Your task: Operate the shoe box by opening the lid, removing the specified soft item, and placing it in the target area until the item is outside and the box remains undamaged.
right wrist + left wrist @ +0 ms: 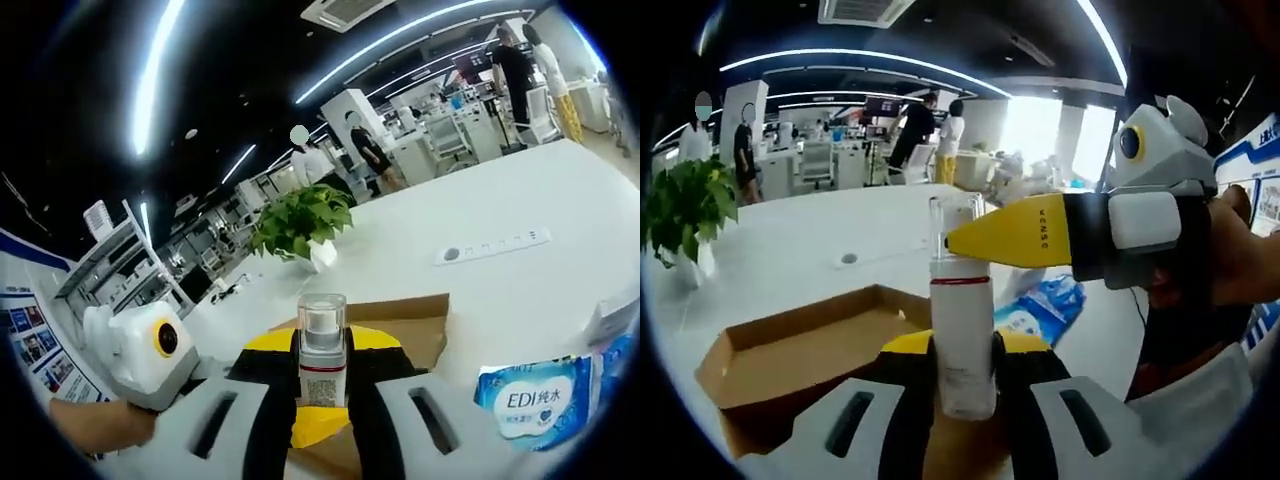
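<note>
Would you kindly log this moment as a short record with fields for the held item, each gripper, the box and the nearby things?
held item: white pump bottle, upright, clear cap on top
left gripper: shut on the bottle's lower body
right gripper: closed around the bottle near its top
box: brown cardboard box, open, behind the bottle
nearby: blue wipes pack on the white table; potted plant further back

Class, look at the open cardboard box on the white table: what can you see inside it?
The cardboard box shows a bare brown floor; nothing lies on the part shown. Its near corner is hidden by the white pump bottle and left hand-held gripper.
</note>
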Demonstrator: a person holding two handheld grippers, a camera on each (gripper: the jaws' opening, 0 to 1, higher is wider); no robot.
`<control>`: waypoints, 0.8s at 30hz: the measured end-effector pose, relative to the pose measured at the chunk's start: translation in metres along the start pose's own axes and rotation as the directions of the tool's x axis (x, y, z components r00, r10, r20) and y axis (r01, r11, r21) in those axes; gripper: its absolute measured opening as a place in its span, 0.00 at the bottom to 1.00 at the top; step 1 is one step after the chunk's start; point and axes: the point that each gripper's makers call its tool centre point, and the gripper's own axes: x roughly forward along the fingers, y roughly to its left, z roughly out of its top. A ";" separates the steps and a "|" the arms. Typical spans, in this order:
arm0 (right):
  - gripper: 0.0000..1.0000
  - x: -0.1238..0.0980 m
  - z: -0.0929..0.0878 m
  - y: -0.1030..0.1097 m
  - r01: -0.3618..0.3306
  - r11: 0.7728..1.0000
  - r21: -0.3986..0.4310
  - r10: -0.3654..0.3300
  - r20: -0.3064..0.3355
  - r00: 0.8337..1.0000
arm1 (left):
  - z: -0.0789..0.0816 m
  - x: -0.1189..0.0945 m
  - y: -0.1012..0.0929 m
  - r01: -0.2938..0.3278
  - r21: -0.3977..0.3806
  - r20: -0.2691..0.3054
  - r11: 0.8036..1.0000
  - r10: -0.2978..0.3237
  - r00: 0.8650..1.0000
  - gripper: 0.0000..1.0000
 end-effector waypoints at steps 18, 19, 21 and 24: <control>0.24 -0.019 -0.016 0.000 -0.046 0.999 -0.018 0.041 -0.189 0.981 | -0.027 -0.009 -0.003 0.060 0.252 -0.136 0.966 -0.026 0.990 0.21; 0.24 -0.020 -0.017 -0.001 -0.048 0.999 -0.010 0.045 -0.199 0.979 | -0.029 -0.010 -0.003 0.065 0.274 -0.144 0.960 -0.026 0.989 0.21; 0.25 -0.024 -0.018 -0.002 -0.056 0.998 0.001 0.055 -0.223 0.973 | -0.031 -0.012 -0.004 0.072 0.309 -0.154 0.948 -0.024 0.988 0.21; 0.27 -0.028 -0.021 -0.003 -0.061 0.998 -0.012 0.056 -0.260 0.964 | -0.034 -0.014 -0.003 0.086 0.386 -0.166 0.919 -0.023 0.986 0.21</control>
